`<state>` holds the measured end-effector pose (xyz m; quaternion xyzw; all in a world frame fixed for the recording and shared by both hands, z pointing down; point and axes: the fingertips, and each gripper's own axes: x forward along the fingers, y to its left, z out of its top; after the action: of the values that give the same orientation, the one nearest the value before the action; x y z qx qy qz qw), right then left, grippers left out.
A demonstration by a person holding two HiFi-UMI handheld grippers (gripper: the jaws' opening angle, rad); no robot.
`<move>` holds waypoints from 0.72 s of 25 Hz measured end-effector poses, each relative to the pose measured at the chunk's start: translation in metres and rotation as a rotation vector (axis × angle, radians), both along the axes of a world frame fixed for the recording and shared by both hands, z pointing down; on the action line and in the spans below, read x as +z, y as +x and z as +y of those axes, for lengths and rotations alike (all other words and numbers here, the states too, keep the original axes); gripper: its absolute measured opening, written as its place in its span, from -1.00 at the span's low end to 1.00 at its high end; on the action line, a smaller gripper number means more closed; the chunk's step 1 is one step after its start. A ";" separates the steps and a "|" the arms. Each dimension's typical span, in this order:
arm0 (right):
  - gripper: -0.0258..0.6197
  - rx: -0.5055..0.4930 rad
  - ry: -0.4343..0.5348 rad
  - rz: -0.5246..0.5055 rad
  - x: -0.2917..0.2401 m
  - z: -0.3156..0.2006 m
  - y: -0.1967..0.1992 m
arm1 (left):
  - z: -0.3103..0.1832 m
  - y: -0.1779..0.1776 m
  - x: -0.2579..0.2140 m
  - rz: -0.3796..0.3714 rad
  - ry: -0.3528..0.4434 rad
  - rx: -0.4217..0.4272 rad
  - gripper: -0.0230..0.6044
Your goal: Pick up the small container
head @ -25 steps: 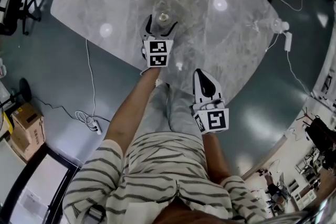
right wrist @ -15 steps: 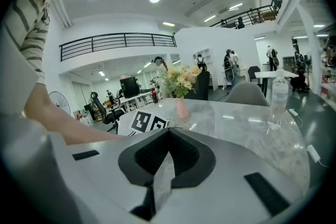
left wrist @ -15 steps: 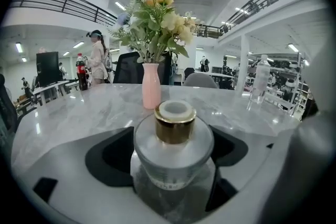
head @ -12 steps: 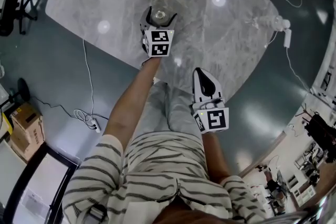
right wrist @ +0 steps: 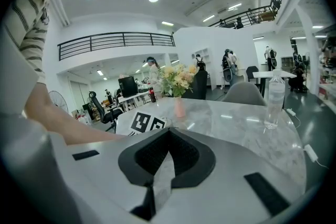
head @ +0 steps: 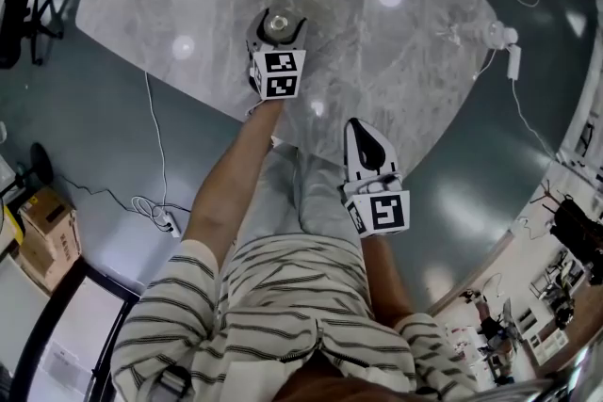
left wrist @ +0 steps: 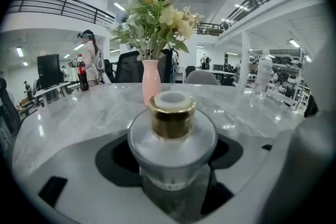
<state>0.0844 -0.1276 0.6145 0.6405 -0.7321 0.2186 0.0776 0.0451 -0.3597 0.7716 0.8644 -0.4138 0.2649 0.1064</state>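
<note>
- Left gripper view: the small frosted-glass container with a gold cap [left wrist: 172,134] stands upright right between the jaws of my left gripper [left wrist: 172,162], on the grey marble table [left wrist: 79,113].
- My left jaws have just been closing. They stand wide with the container between them, and the black pads look to be against its round sides.
- Step in hand, as I judge it: finish the grip, then lift.
- Doing it well: squeeze on the wide body, not the gold cap. Glass is smooth, so I should press evenly on both sides before any lift.
- Lift straight up and keep it upright. A tilt could let it slide out of the pads.
- Just behind it stands the slim pink vase [left wrist: 150,81] with the yellow and cream flower bunch [left wrist: 157,13]. I should not push forward, or the vase may tip.
- Off to the right, well apart, is the clear plastic bottle [left wrist: 262,81], no issue.
- Head view: my right gripper [head: 363,138] hangs at the near table edge, well apart from the container.
- Right gripper view: its jaws are together with nothing between them. It can stay put.
</note>
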 end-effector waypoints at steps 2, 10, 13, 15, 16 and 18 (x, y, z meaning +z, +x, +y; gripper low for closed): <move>-0.90 -0.002 0.002 0.002 -0.001 0.002 0.001 | 0.001 0.000 -0.003 0.015 -0.006 -0.008 0.12; -0.90 0.014 0.036 0.006 -0.013 0.006 0.008 | 0.013 0.004 -0.025 0.030 -0.014 -0.006 0.12; -0.90 0.017 0.050 0.014 -0.023 0.005 0.009 | 0.017 0.004 -0.037 0.034 -0.013 -0.007 0.12; -0.90 0.021 0.062 0.018 -0.030 0.005 0.010 | 0.018 0.001 -0.045 0.042 -0.009 -0.008 0.12; -0.90 0.024 0.067 0.021 -0.033 0.005 0.010 | 0.019 0.000 -0.050 0.047 -0.006 -0.009 0.12; -0.90 0.031 0.078 0.024 -0.040 0.006 0.013 | 0.021 -0.001 -0.062 0.058 0.001 -0.009 0.12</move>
<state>0.0969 -0.1218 0.5746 0.6568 -0.7291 0.1832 0.0580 0.0443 -0.3391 0.7094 0.8699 -0.4146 0.2392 0.1190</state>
